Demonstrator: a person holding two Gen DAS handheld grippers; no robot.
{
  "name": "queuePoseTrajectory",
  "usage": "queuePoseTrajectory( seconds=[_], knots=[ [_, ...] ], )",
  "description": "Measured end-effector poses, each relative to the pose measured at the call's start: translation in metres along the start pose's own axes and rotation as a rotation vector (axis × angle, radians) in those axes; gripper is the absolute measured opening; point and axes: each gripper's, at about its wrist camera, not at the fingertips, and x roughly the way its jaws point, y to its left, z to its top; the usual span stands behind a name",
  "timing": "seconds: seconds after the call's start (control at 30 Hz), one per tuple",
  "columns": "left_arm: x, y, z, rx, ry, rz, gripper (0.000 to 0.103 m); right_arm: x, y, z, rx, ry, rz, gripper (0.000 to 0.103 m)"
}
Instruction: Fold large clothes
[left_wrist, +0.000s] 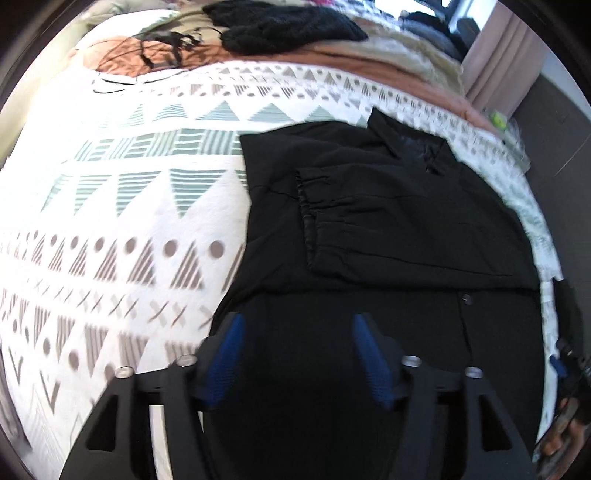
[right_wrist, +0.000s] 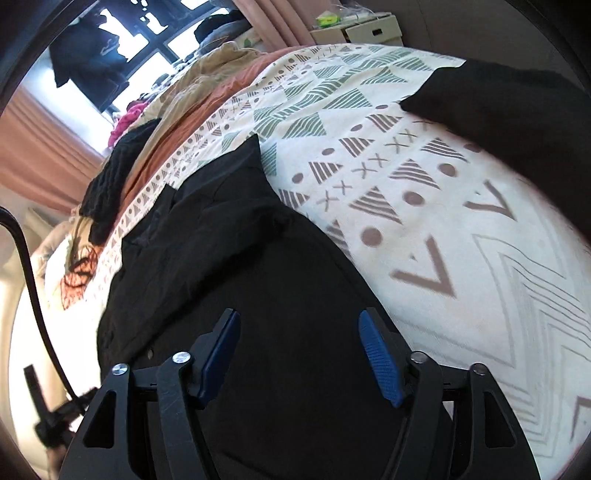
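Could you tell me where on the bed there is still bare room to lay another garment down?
The patterned bedspread is bare beside the black jacket, up to the orange blanket. It is crowded at that far end, where a black knit and other clothes are heaped.

Bright window (right_wrist: 122, 40) daylight, motion blur, fisheye-warped edges

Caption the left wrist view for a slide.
Open left gripper above a partly folded black jacket on a patterned bedspread.
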Motion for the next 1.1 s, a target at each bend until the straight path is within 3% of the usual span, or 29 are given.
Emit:
queuePoseTrajectory(
  seconds=[0.1,0.2,0.4,0.5,0.83,1.1],
  knots=[
    [-0.021,0.010,-0.017,-0.015,-0.013,-0.021,0.068,-0.017,-0.003,-0.018,-0.017,-0.014,0.013,0.072],
    [-0.041,0.018,-0.035,-0.022,-0.033,-0.038,0.068,-0.034,-0.002,-0.035,-0.059,-0.027,0.012,0.083],
    [-0.072,0.031,-0.067,-0.036,-0.068,-0.065,0.068,-0.073,-0.007,-0.058,-0.098,-0.043,0.002,0.084],
    [-0.082,0.036,-0.080,-0.046,-0.094,-0.072,0.068,-0.094,-0.013,-0.068,-0.110,-0.051,0.010,0.090],
    [-0.107,0.051,-0.150,-0.061,-0.109,-0.112,0.068,-0.152,-0.056,-0.102,-0.109,-0.057,0.022,0.090],
    [-0.110,0.064,-0.203,-0.097,-0.092,-0.125,0.068,-0.174,-0.082,-0.128,-0.135,-0.068,0.022,0.090]
  ],
)
